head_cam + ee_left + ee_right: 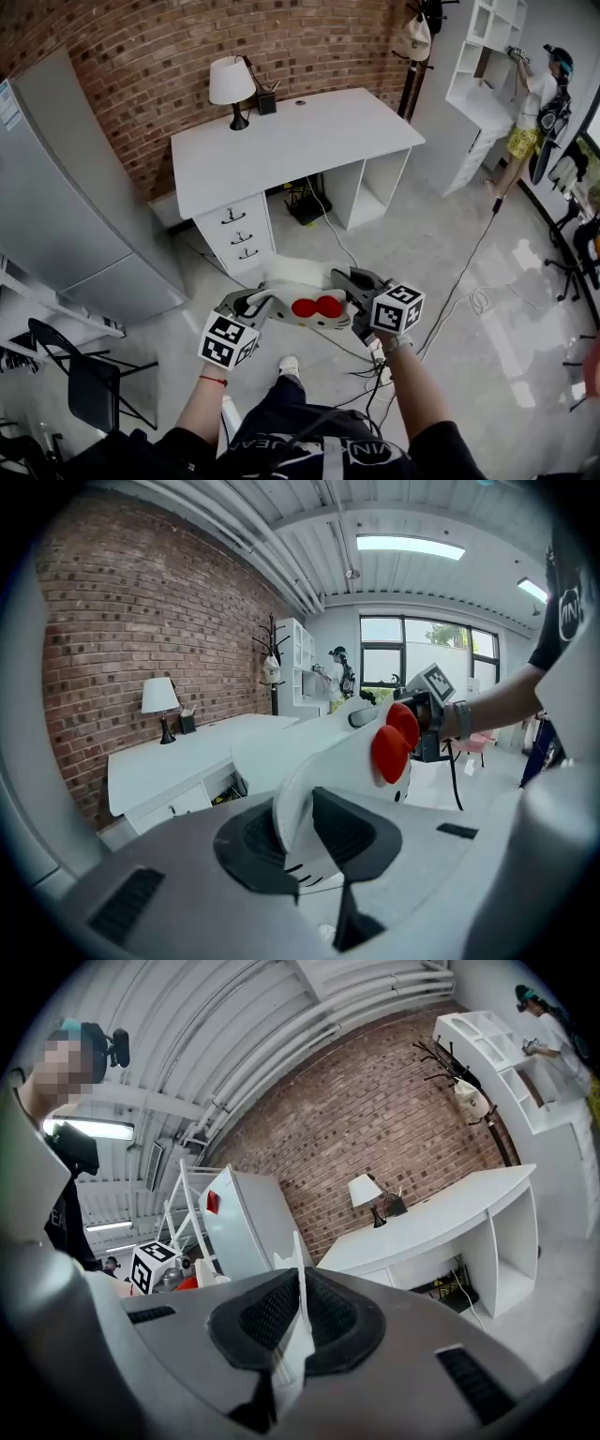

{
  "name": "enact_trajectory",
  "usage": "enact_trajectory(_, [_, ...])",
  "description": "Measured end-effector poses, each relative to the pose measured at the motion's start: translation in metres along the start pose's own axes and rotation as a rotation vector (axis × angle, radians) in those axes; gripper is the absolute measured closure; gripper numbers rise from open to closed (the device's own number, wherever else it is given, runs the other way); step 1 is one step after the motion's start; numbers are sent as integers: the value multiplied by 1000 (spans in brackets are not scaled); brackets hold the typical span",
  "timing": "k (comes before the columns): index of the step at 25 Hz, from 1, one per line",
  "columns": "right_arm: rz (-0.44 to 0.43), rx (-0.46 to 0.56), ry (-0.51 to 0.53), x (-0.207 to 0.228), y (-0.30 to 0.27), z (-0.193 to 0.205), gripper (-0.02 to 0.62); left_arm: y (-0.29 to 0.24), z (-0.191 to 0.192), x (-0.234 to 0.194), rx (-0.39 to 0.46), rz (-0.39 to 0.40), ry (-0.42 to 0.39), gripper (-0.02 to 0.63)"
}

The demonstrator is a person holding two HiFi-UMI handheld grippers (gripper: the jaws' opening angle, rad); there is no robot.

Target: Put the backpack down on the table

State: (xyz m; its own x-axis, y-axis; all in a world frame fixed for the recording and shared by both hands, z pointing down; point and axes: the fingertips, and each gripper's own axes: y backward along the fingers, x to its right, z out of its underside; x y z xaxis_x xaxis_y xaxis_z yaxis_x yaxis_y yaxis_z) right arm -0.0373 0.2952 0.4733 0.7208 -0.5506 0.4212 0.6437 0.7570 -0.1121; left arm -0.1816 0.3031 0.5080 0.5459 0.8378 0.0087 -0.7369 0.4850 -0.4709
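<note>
A white backpack (298, 281) with a red bow (316, 307) hangs between my two grippers, over the floor in front of the white table (291, 141). My left gripper (265, 306) is shut on its left edge; in the left gripper view the white backpack (328, 761) runs out from between the pads, with the red bow (394, 738) showing. My right gripper (353, 298) is shut on the right edge; a thin white strip of the backpack (298, 1326) stands pinched between its dark pads (267, 1312).
On the table's back corner stand a lamp (232, 86) and a small dark holder (267, 99). A grey cabinet (66, 206) is to the left, a black chair (89, 380) at lower left. Cables (450, 300) cross the floor. A person (536, 103) stands at white shelves (483, 66) far right.
</note>
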Motion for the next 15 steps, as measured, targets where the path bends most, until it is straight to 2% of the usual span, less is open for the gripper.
enact_trajectory(9, [26,0,-37,61,-62,-22,583,-55,-20,-72,-25,22,-26,540])
enact_trajectory(15, [43,22,-30,92,-98,-38,583,-84,-33,-114,-11,53,-49,539])
